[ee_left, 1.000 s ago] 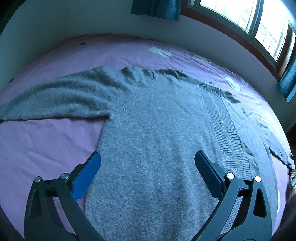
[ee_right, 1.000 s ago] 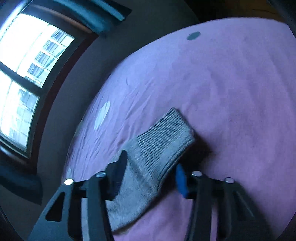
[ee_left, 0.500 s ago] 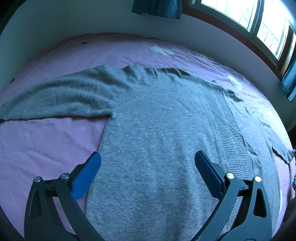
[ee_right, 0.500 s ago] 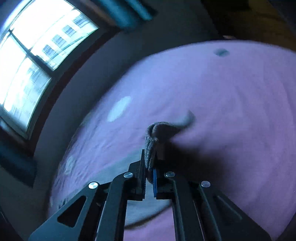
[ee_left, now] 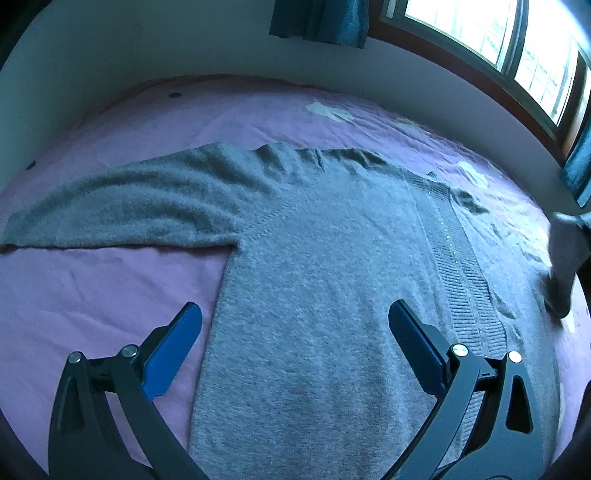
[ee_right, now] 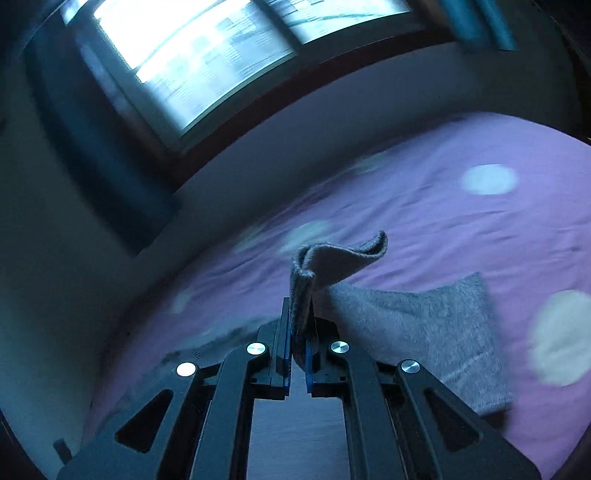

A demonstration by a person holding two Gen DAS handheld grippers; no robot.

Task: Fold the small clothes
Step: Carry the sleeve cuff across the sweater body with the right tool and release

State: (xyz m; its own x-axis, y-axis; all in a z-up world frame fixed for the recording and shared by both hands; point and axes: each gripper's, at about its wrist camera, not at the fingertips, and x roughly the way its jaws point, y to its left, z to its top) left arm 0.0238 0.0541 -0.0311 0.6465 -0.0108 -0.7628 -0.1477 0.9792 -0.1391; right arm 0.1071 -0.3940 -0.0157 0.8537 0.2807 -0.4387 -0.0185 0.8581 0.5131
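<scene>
A grey knitted sweater (ee_left: 325, 266) lies flat on the purple bed sheet (ee_left: 92, 295), one sleeve stretched out to the left. My left gripper (ee_left: 295, 332) is open and empty, hovering over the sweater's lower body. My right gripper (ee_right: 298, 325) is shut on the sleeve cuff (ee_right: 332, 258) of the other sleeve (ee_right: 424, 325) and holds it lifted off the sheet. In the left wrist view that raised sleeve (ee_left: 565, 258) shows at the far right edge.
The bed meets a pale wall (ee_left: 184, 48) at the back and right. A window (ee_left: 480, 33) with teal curtains (ee_left: 321, 18) is above it. Pale round spots (ee_right: 487, 179) mark the sheet.
My right gripper closed on the sleeve cuff and lifted it, swinging toward the window side. The left gripper barely moved; the raised sleeve now shows at its right edge.
</scene>
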